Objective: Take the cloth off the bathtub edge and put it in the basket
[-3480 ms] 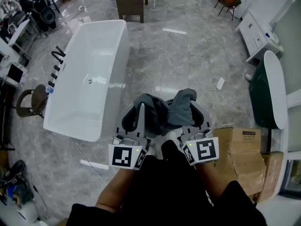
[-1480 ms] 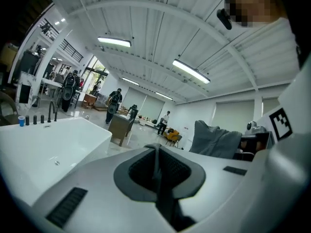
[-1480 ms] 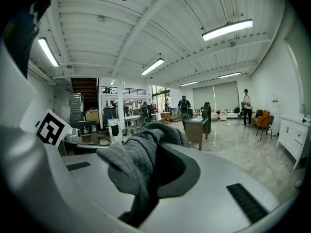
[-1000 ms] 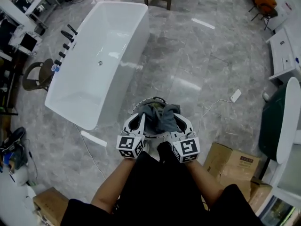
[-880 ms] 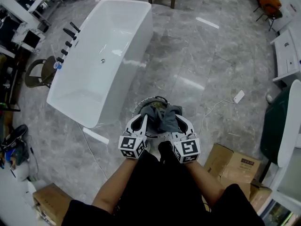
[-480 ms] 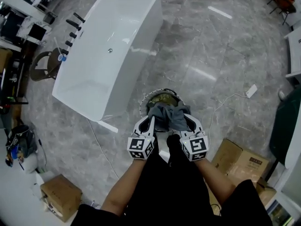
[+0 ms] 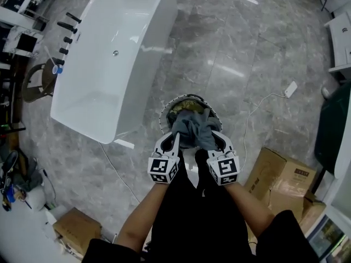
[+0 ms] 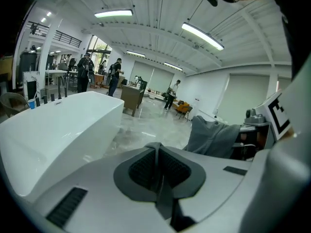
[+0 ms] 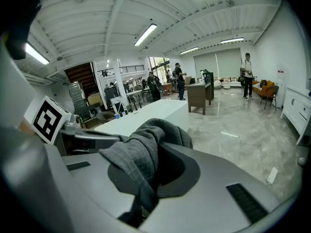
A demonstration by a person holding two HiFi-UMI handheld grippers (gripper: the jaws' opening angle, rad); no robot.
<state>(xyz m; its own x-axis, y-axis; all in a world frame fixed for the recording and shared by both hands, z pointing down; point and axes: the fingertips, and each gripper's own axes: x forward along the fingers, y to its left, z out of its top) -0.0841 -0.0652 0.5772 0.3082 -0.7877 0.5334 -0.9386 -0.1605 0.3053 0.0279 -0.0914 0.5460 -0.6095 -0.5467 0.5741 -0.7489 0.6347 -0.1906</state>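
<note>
Pinching the cloth (image 7: 192, 127) above the basket (image 7: 164, 113), right tool (image 7: 213, 138) and seemingly left tool (image 7: 174, 139) stand near bathtub (image 7: 109, 48).

Glossy grey marble floor (image 7: 241, 48). Standing on it, a white bathtub (image 7: 109, 59). Just off one corner of the bathtub, a round basket (image 7: 164, 113) and a short white strip (image 7: 124, 143). Well apart from the bathtub, cardboard boxes (image 7: 282, 171), a white power strip (image 7: 290, 88) with its cable.
</note>
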